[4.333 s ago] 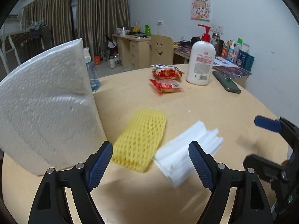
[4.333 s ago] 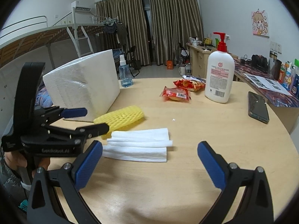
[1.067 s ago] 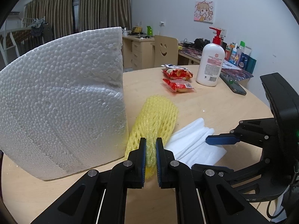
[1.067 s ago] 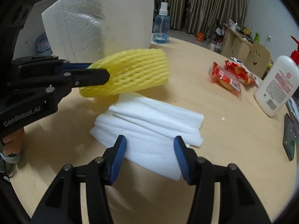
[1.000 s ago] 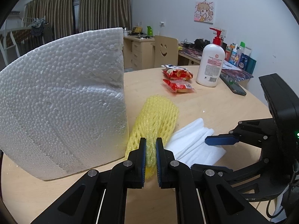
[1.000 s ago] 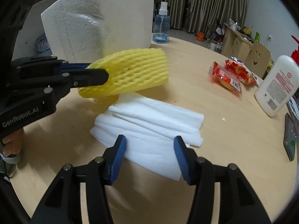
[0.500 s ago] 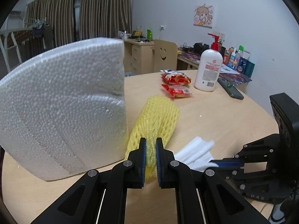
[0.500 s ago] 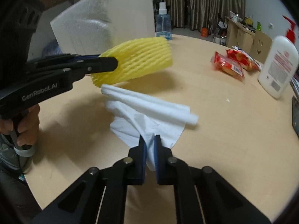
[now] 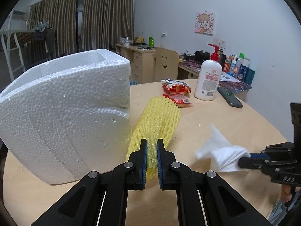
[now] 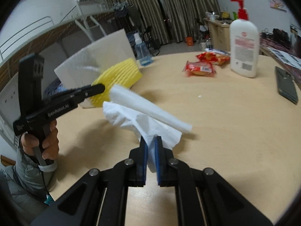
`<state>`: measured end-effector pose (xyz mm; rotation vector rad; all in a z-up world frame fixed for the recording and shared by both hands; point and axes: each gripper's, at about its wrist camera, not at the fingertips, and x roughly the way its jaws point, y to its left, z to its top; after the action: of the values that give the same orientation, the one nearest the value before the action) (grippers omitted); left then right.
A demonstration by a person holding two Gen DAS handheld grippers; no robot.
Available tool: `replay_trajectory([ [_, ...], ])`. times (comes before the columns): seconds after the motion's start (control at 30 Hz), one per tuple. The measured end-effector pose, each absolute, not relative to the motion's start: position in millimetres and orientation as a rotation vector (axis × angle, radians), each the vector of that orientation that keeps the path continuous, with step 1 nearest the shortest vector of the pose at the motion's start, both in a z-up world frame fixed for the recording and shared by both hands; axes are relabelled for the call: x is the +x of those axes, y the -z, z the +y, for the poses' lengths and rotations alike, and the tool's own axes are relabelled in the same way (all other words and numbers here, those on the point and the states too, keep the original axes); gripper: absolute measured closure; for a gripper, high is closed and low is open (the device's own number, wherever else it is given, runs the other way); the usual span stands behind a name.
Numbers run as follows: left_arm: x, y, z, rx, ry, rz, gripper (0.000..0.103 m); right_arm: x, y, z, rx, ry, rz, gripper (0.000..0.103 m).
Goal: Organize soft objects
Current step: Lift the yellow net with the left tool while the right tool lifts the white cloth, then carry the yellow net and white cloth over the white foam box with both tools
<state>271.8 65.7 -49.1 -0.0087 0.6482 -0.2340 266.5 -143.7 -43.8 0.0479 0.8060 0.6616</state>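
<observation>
My left gripper [image 9: 151, 155] is shut on the near end of a yellow foam net [image 9: 157, 120] and holds it above the round wooden table [image 9: 225, 124], beside a white styrofoam box [image 9: 65, 113]. My right gripper [image 10: 150, 147] is shut on a white foam sheet [image 10: 148, 113], which hangs lifted off the table, partly unfolded. In the left wrist view the right gripper [image 9: 244, 160] holds the white sheet [image 9: 222, 150] at the right. In the right wrist view the left gripper [image 10: 97, 89] holds the yellow net [image 10: 118, 75] in front of the box [image 10: 94, 58].
A white lotion bottle with a red pump [image 9: 207, 81], two red snack packets [image 9: 176, 90] and a dark phone [image 9: 230, 98] lie on the far side of the table. A blue spray bottle [image 10: 141, 52] stands behind the box. Desks and a chair stand beyond.
My right gripper has closed on the white sheet and lifted it off the table. My left gripper has raised the yellow net higher, so the box's open top now shows.
</observation>
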Motion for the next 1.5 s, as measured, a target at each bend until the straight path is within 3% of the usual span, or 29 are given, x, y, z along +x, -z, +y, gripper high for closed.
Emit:
replay_trajectory([
  [0.63,194,19,60,0.022,0.165,0.511,0.093,232,-10,-158,0.082,-0.671,0.602,0.093],
  [1.5,89,-20,73,-0.017,0.050,0.402,0.093,187,-38,-150,0.066,-0.771,0.452,0.093],
])
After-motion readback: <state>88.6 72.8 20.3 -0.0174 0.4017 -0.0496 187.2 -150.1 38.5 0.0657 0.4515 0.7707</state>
